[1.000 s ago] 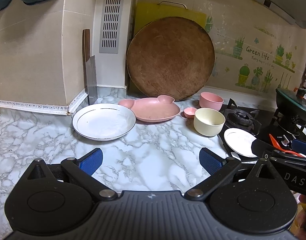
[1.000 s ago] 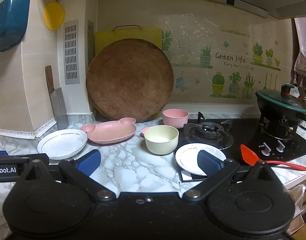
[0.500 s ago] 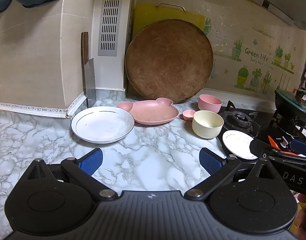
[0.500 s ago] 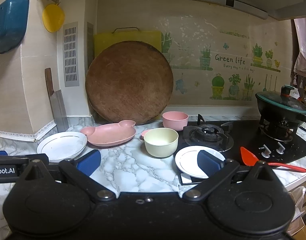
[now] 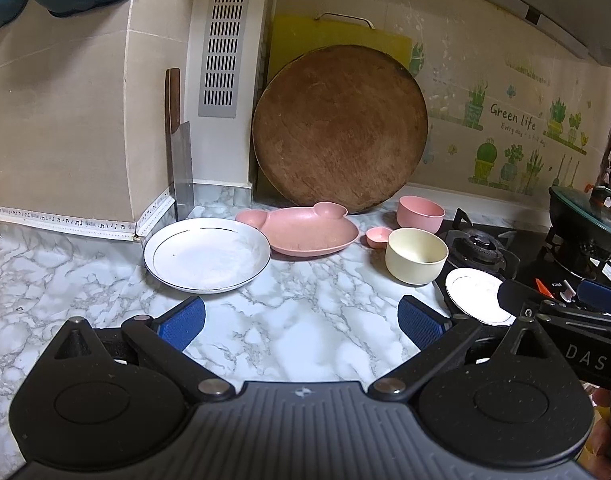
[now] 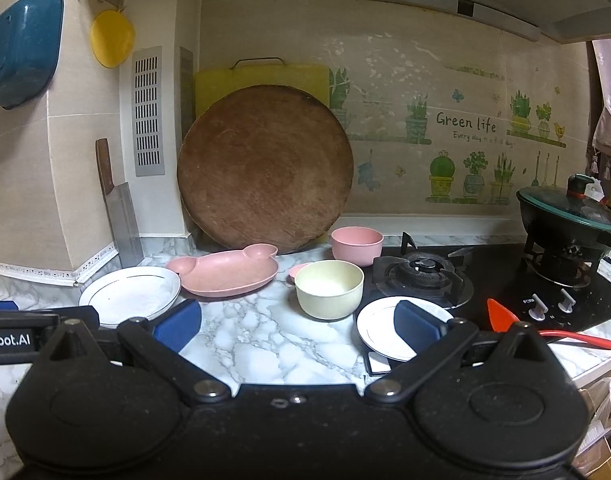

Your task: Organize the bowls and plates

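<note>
Both grippers hovered over the glossy grey-veined white marble countertop (image 5: 297,320), nothing held. Left gripper (image 5: 301,320): blue-padded fingers spread wide, w/ bare marble between. Right gripper (image 6: 297,322): likewise spread, its right pad overlapping the small round white plate (image 6: 381,320) in view; contact unclear.

From left wrist view, large round white glazed plate w/ thin dark rim line (image 5: 207,254) lay at 11 o'clock, flat on marble. Just beside it at 12, matte pink bear-shaped plastic plate w/ two ear wells (image 5: 301,230), edges nearly touching. At 1 o'clock sat the cream matte straight-walled bowl (image 5: 416,255); tiny pink dish (image 5: 378,237) beside it & pink round bowl (image 5: 420,213) behind. Small white plate rested at 2 o'clock on the black glass hob edge (image 5: 505,236).

Behind, a worn round brown wooden chopping board (image 5: 339,128) leaned on the wall, rough & scored, in front of a yellow rectangular plastic board (image 5: 305,36). Steel cleaver w/ wood handle (image 5: 181,160) stood upright at 11.
</note>
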